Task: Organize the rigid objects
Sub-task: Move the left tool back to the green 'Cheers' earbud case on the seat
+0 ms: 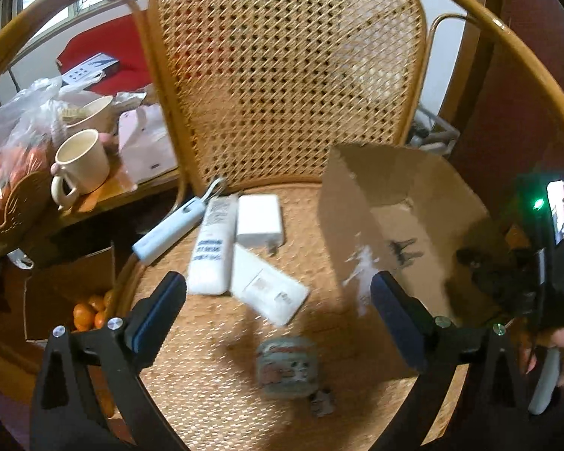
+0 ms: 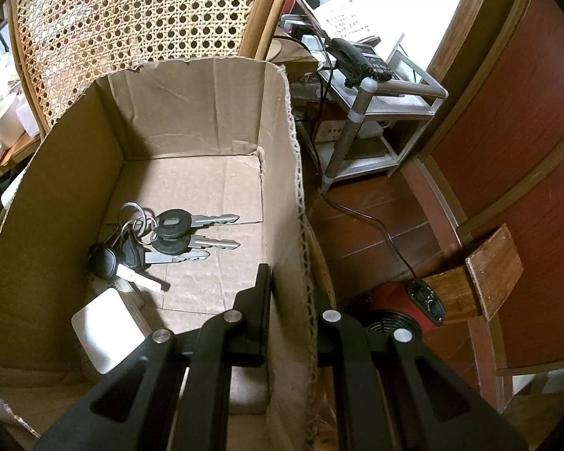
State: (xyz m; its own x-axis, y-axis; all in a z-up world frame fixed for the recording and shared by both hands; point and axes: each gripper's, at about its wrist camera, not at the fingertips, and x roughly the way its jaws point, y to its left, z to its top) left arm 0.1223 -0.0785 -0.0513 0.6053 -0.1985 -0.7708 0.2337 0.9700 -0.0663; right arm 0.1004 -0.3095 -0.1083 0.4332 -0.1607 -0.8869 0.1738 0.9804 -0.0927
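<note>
On the wicker chair seat (image 1: 214, 338) lie a pale blue stick-shaped device (image 1: 169, 230), a white tube (image 1: 212, 244), a white charger (image 1: 258, 220), a white flat block (image 1: 269, 287) and a small round tin (image 1: 286, 366). My left gripper (image 1: 278, 300) is open and empty above the seat, with the tin just below it. A cardboard box (image 1: 398, 221) stands at the right of the seat. My right gripper (image 2: 291, 293) is shut on the box's right wall (image 2: 282, 188). Inside the box lie a bunch of keys (image 2: 169, 236) and a white square object (image 2: 105, 329).
A side table at left holds a cream mug (image 1: 81, 167), a bowl and plastic bags. A box of oranges (image 1: 90, 312) sits on the floor below. Right of the chair stand a metal shelf with a phone (image 2: 361, 58), a red heater (image 2: 398, 304) and a wooden panel.
</note>
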